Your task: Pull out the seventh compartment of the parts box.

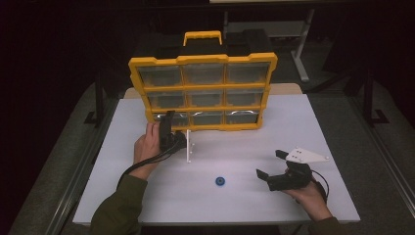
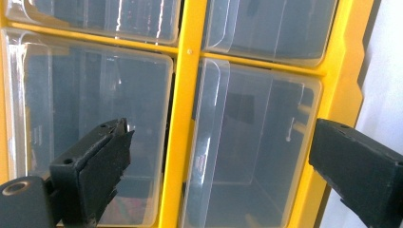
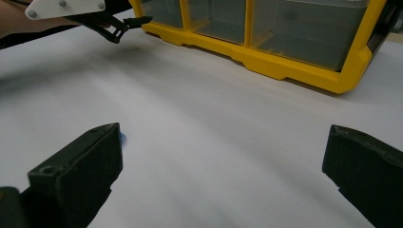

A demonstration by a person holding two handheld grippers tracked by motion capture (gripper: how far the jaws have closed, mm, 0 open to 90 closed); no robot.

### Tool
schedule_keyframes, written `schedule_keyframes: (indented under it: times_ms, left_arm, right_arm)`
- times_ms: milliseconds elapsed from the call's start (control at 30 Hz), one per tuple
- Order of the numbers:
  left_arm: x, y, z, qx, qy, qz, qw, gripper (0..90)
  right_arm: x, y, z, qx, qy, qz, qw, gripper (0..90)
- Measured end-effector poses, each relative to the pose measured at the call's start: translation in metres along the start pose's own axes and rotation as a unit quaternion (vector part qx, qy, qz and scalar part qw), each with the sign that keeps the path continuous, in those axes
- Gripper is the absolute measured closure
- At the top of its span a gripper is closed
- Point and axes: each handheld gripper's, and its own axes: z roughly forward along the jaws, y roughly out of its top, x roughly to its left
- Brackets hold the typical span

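Facing the bottom-left drawer (image 2: 95, 137), left gripper (image 2: 218, 156) gapes.

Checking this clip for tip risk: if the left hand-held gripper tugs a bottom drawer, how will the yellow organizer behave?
The organizer stands upright on a narrow base, so it may tip or slide forward. Its clear drawers look mostly empty, so probably light. The left hand-held gripper is open at the glossy fronts, which may be slippery.

Organiser (image 1: 203, 93): glossy yellow plastic frame, clear drawers; table (image 1: 293, 127) matt white.
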Motion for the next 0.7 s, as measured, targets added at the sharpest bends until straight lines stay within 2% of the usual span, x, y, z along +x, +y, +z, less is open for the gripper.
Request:
schedule_keyframes:
  times_ms: [233, 400, 700]
  left_arm:
    - [-0.0004, -0.0026, 0.0025, 0.004, 0.003, 0.002, 1.0000, 6.9]
    - [-0.0018, -0.0041, 0.0046, 0.003, 0.002, 0.002, 1.0000, 12.2]
    - [-0.0013, -0.0073, 0.0073, 0.020, 0.011, 0.007, 0.9997, 15.4]
  right_arm:
    - [0.0004, -0.0001, 0.0004, 0.001, 0.001, -0.002, 1.0000, 0.0]
    - [0.0011, -0.0001, 0.0002, 0.002, 0.002, -0.004, 1.0000, 0.0]
    - [0.0007, -0.0001, 0.0002, 0.000, 0.001, -0.001, 1.0000, 0.0]
